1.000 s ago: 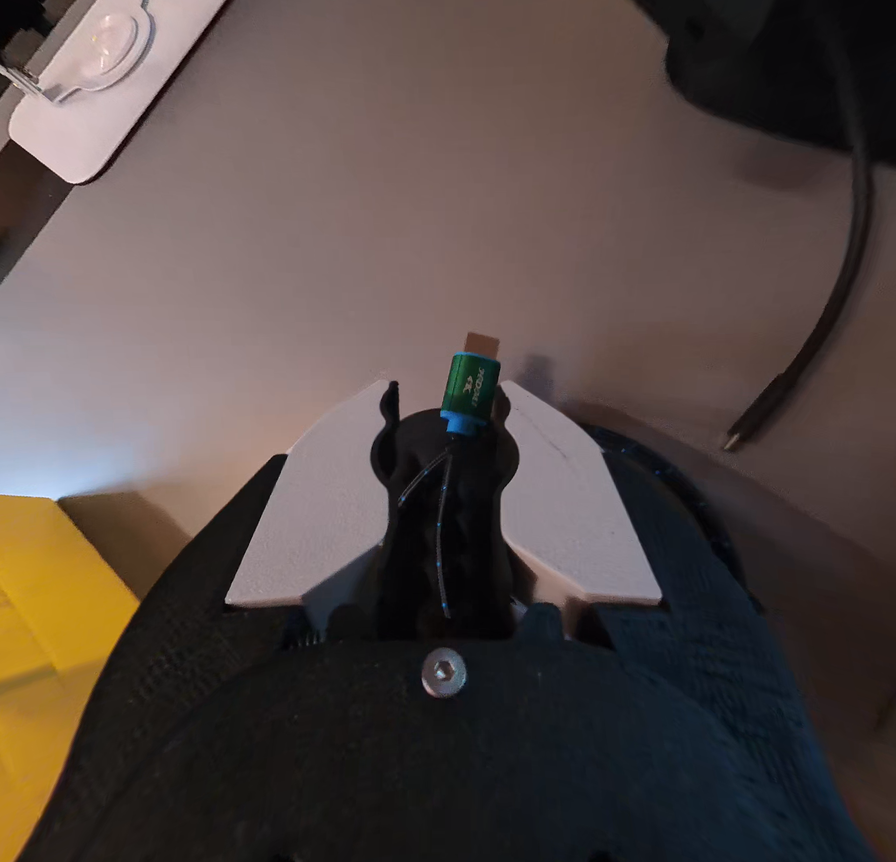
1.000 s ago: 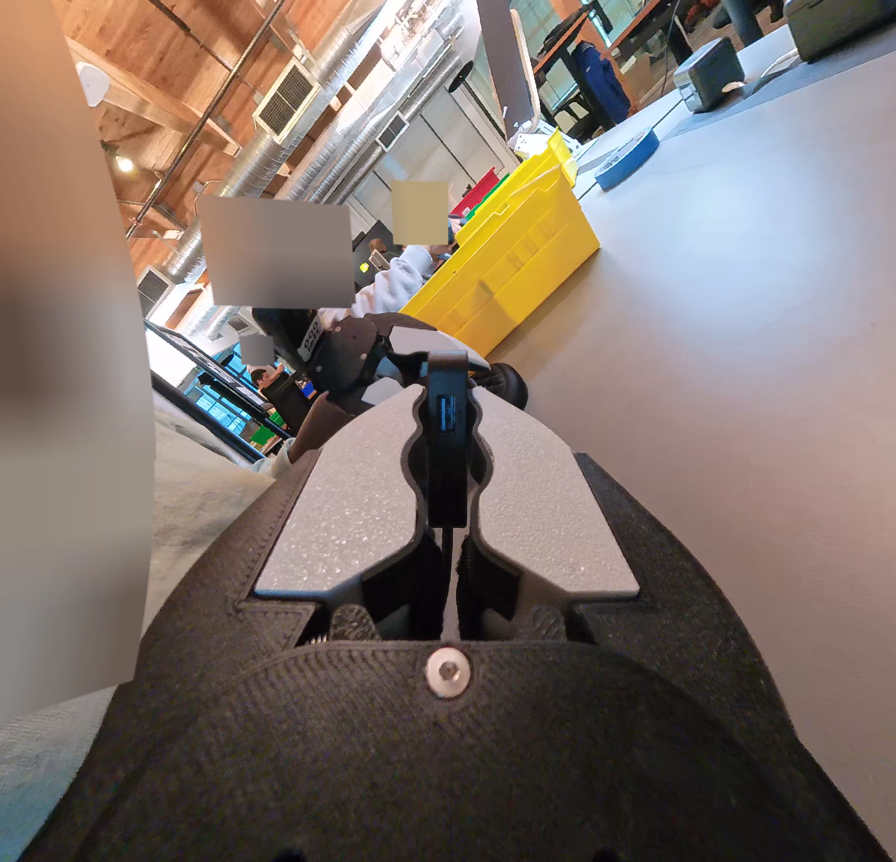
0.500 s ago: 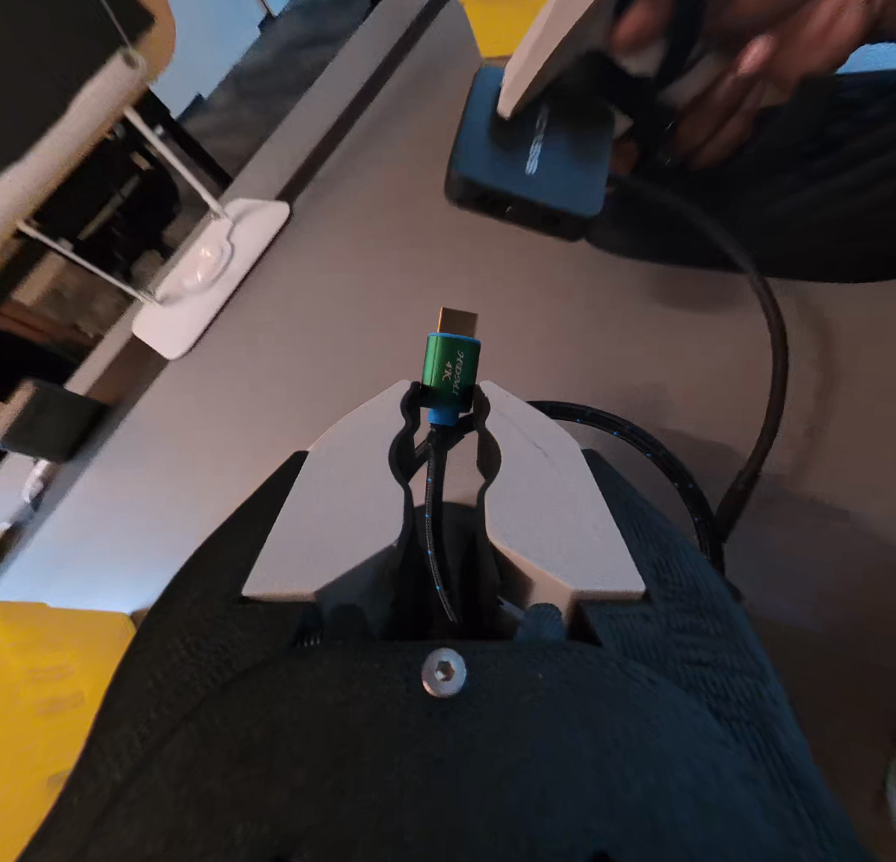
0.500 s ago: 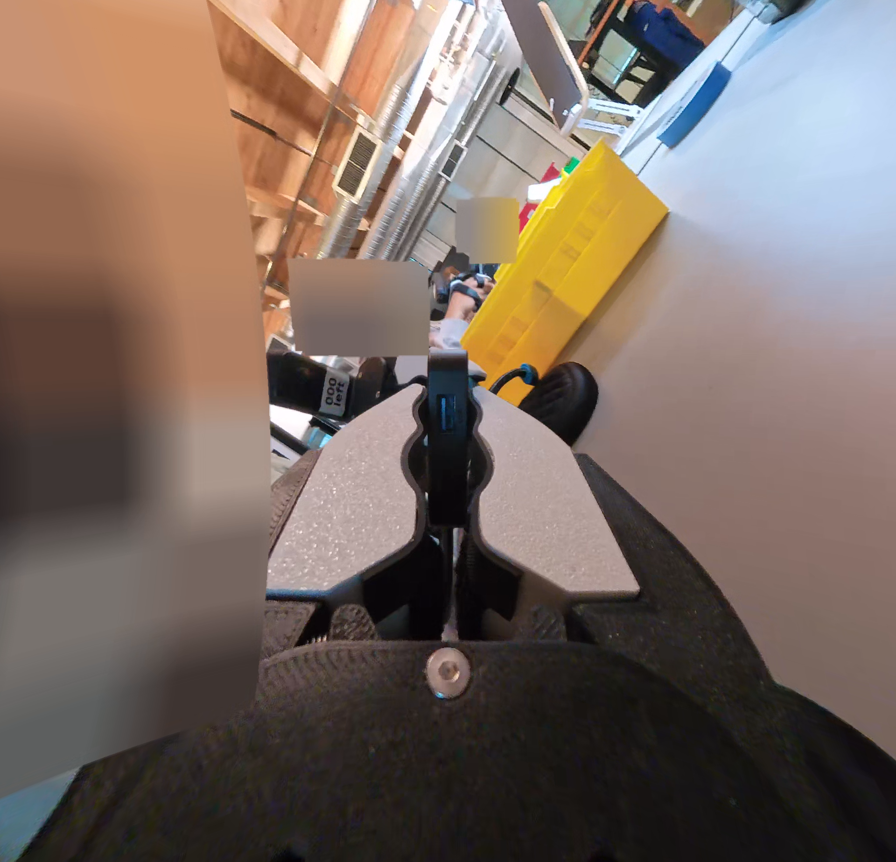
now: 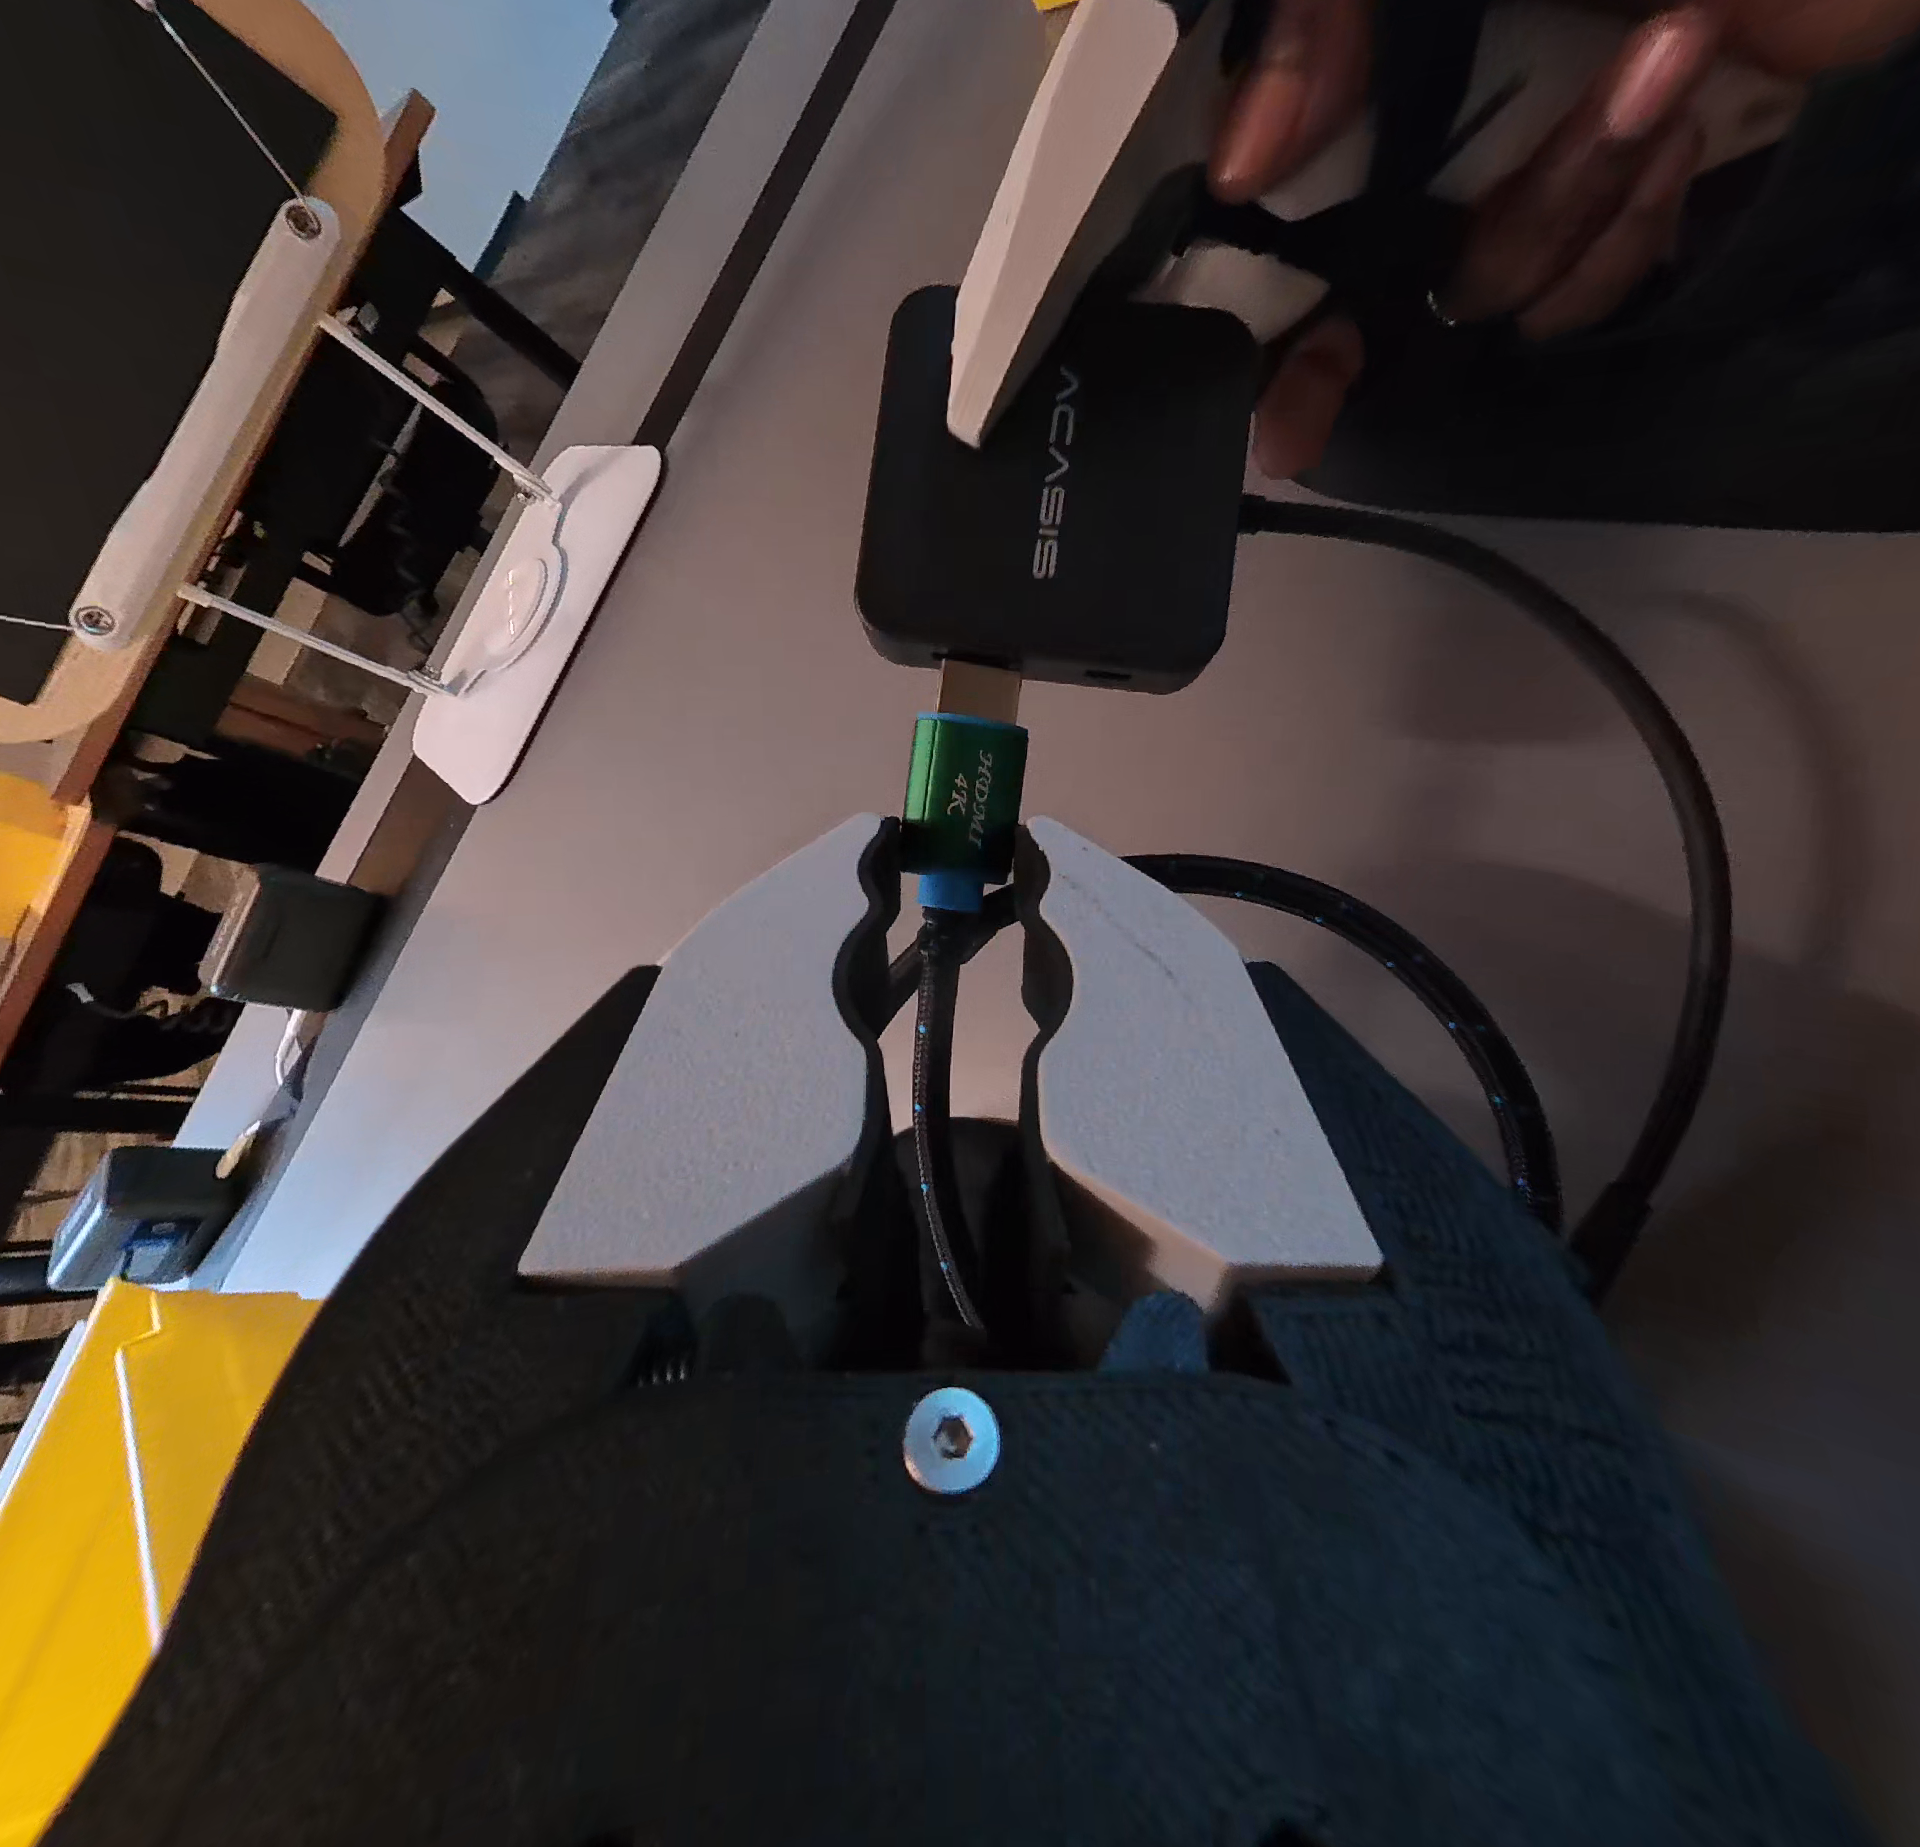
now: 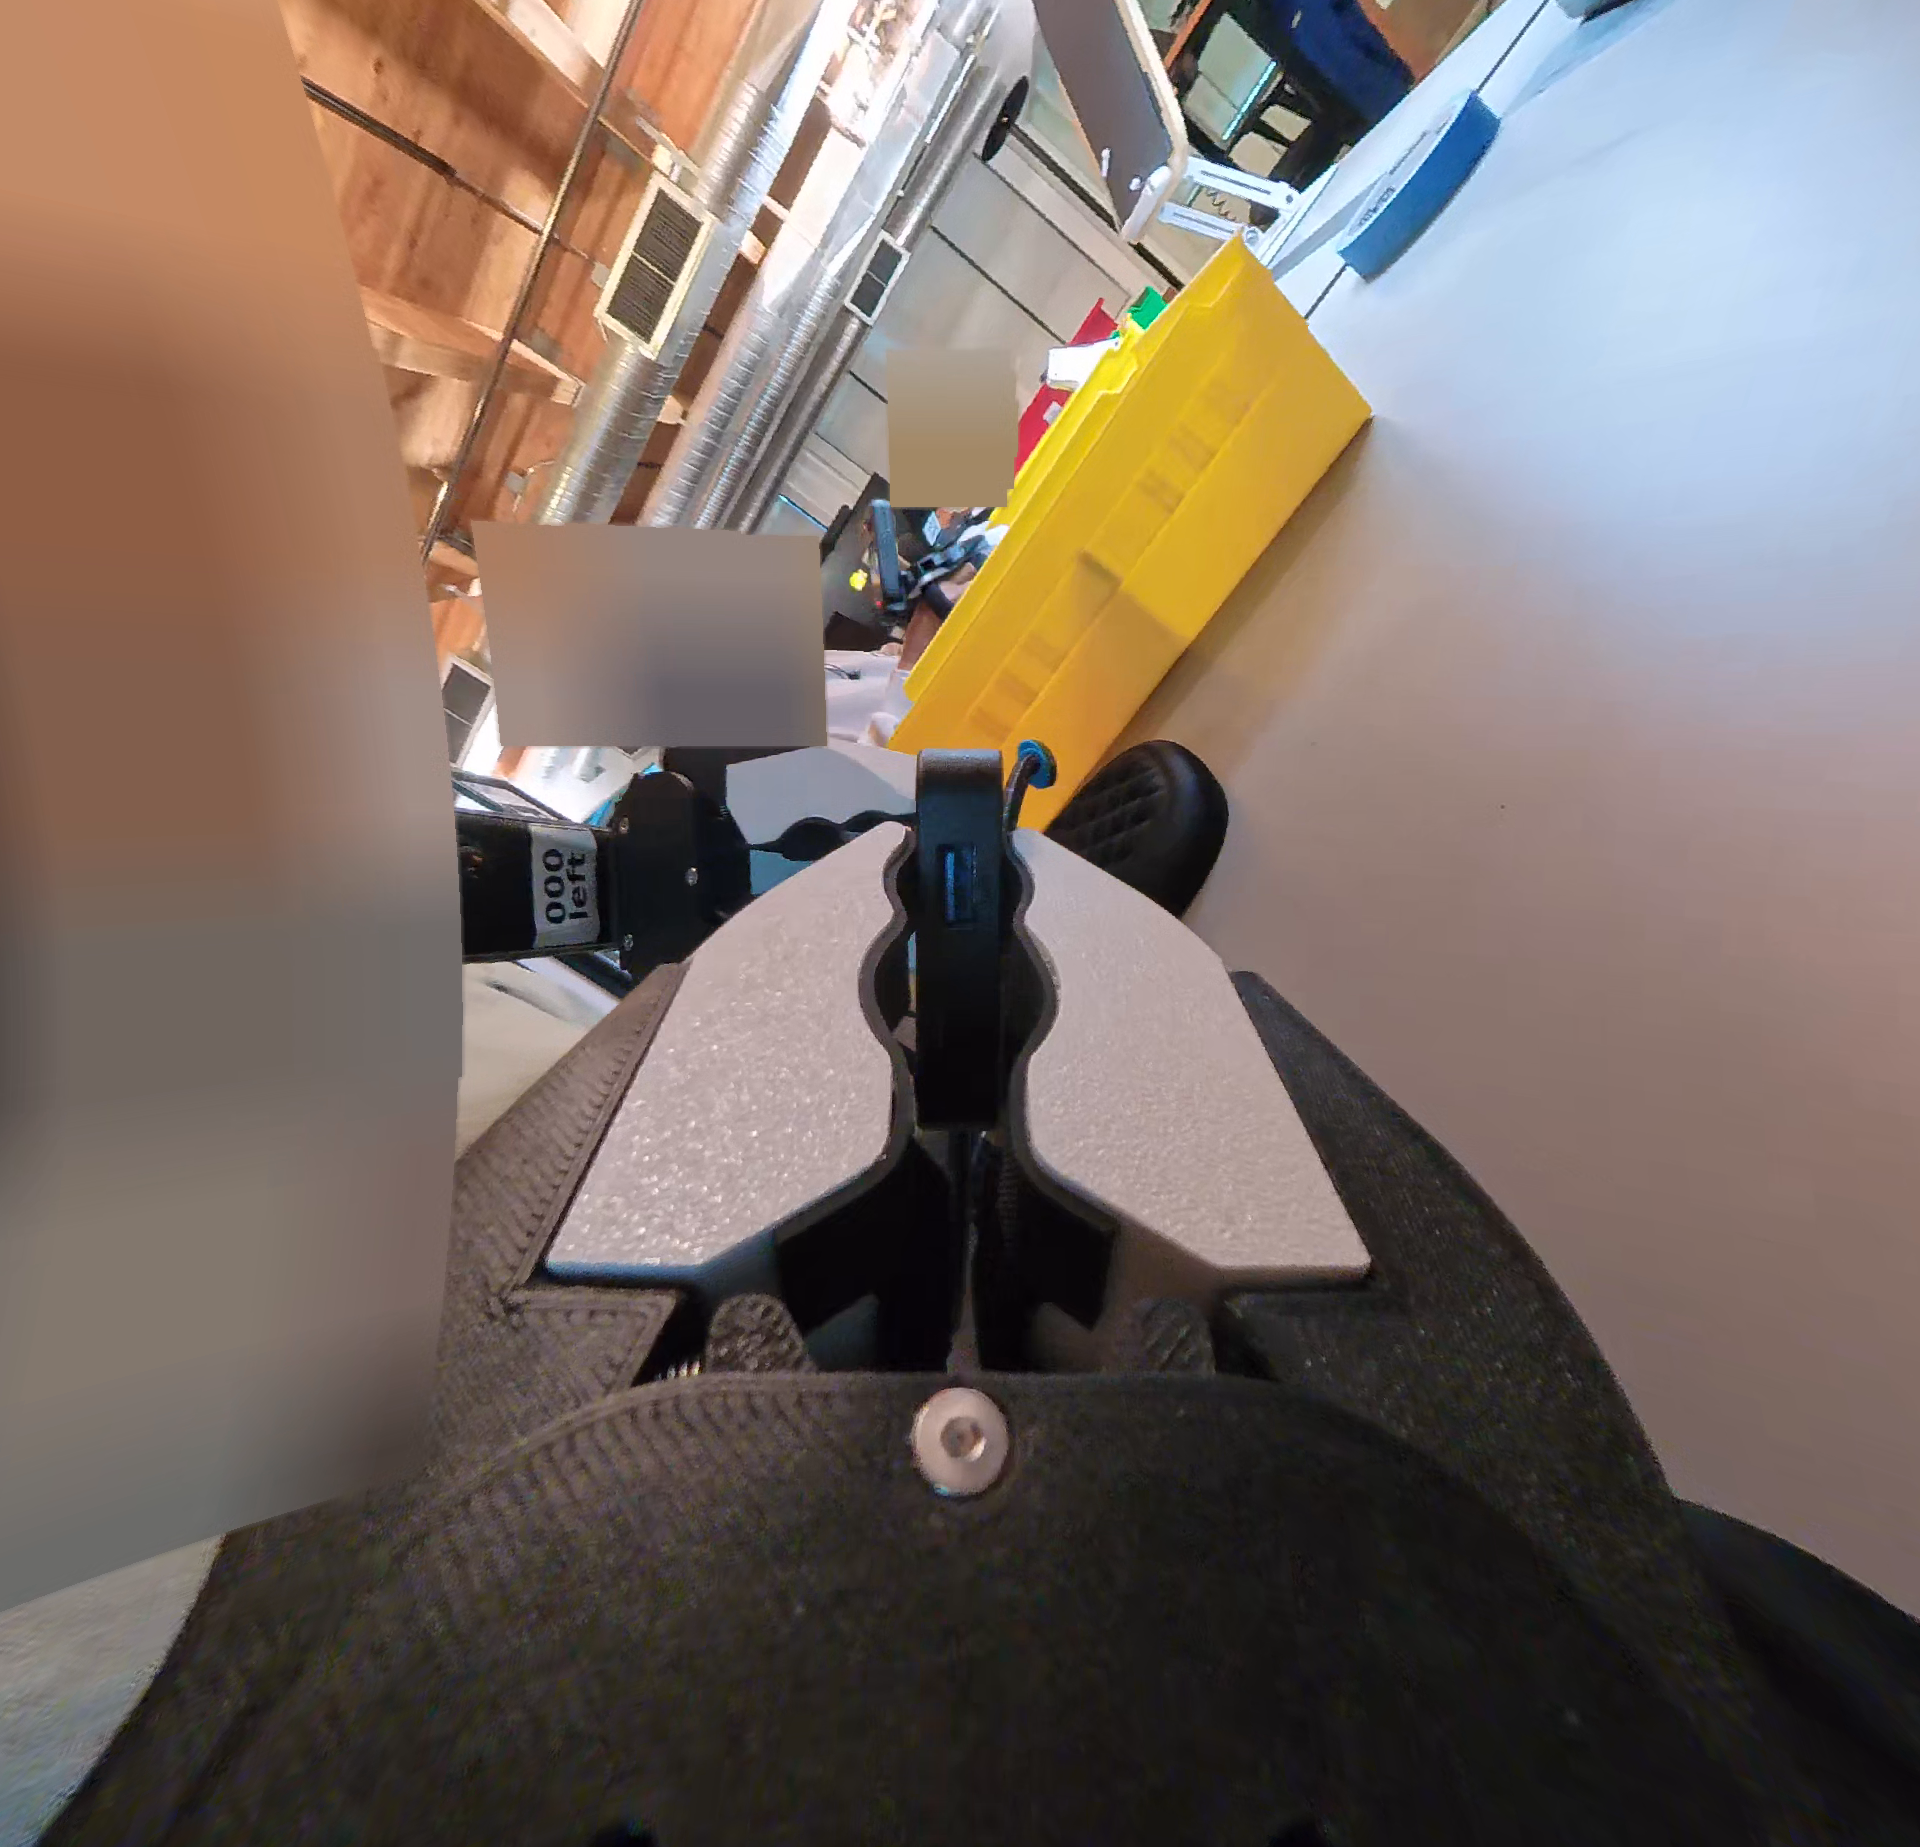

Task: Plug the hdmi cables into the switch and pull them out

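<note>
My left gripper (image 5: 951,841) is shut on a green HDMI plug (image 5: 961,795) with a blue collar and a black braided cable (image 5: 1444,1008). The plug's metal tip (image 5: 977,691) sits in a port on the near edge of the black square switch (image 5: 1049,530). The right gripper's white finger (image 5: 1060,208), with a person's hand (image 5: 1558,83) behind it, holds the switch from the far side. In the right wrist view my right gripper (image 6: 961,857) is shut on the switch (image 6: 961,956), seen edge-on with a blue port; the left gripper (image 6: 1138,821) shows beyond it.
A thick black cable (image 5: 1652,758) loops from the switch's right side over the grey table (image 5: 727,758). A white stand base (image 5: 535,613) sits at the table's left edge. Yellow bins lie near me (image 5: 73,1548) and across the table (image 6: 1132,550). A blue tape roll (image 6: 1418,187) lies far off.
The left gripper has moved the green plug forward to the switch, and its tip now sits in the port. The right gripper has tilted while holding the switch.
</note>
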Tool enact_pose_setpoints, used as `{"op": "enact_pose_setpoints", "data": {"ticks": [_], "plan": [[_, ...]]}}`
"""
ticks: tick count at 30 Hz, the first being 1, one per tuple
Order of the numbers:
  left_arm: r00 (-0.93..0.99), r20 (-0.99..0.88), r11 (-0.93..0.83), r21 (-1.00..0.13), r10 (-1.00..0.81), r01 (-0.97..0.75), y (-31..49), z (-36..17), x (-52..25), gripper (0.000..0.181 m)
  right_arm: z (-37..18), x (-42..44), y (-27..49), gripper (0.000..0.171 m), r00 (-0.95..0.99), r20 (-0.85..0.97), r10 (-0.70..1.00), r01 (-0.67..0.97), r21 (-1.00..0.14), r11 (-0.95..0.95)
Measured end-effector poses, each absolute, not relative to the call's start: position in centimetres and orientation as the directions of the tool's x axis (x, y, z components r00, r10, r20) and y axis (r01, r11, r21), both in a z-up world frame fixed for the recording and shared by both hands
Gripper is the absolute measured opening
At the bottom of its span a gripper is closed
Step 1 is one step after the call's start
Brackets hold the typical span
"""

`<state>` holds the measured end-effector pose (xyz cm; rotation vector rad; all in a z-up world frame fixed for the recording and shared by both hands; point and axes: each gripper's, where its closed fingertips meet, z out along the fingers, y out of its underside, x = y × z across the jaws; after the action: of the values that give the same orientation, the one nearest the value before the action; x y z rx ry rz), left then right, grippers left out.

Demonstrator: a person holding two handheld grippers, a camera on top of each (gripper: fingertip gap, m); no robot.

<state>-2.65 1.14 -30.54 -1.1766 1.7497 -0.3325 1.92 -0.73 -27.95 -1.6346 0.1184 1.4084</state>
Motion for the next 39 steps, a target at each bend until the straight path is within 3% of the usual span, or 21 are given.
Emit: {"op": "enact_pose_setpoints", "data": {"ticks": [1, 10, 19, 24, 28, 35, 39], "plan": [[-0.066, -0.556, 0.49, -0.663, -0.829, -0.566, 1.1, -30.6, -2.7, 0.021, -28.0, 1.9, -0.7, 0.014, 0.343, -0.811, 0.473, -0.605, -0.576, -0.55], [-0.041, -0.424, 0.375, -0.747, -0.905, -0.549, 1.2, -30.9, -2.7, 0.02, -27.8, 1.5, -0.8, 0.014, 0.437, -0.732, 0.524, -0.554, -0.677, -0.484], [-0.03, -0.407, 0.36, -0.767, -0.913, -0.531, 0.8, -30.6, -2.3, 0.02, -27.7, 1.7, -0.9, 0.014, 0.41, -0.739, 0.534, -0.573, -0.664, -0.479], [-0.033, -0.468, 0.413, -0.741, -0.883, -0.53, 0.8, -30.7, -2.4, 0.02, -27.9, 1.4, -1.0, 0.014, 0.474, -0.689, 0.548, -0.513, -0.722, -0.464], [-0.053, -0.565, 0.498, -0.675, -0.823, -0.545, 1.2, -30.8, -2.8, 0.02, -28.8, 0.4, -1.3, 0.015, 0.574, -0.59, 0.567, -0.366, -0.805, -0.467], [-0.204, -0.633, 0.637, -0.594, -0.747, -0.491, -0.1, -31.4, -2.5, 0.019, -29.9, -1.0, -2.0, 0.014, 0.557, -0.575, 0.6, -0.252, -0.805, -0.537], [-0.206, -0.593, 0.615, -0.655, -0.778, -0.439, -0.5, -31.0, -2.6, 0.019, -29.7, -1.1, -2.2, 0.014, 0.512, -0.6, 0.615, -0.262, -0.791, -0.553]]}}
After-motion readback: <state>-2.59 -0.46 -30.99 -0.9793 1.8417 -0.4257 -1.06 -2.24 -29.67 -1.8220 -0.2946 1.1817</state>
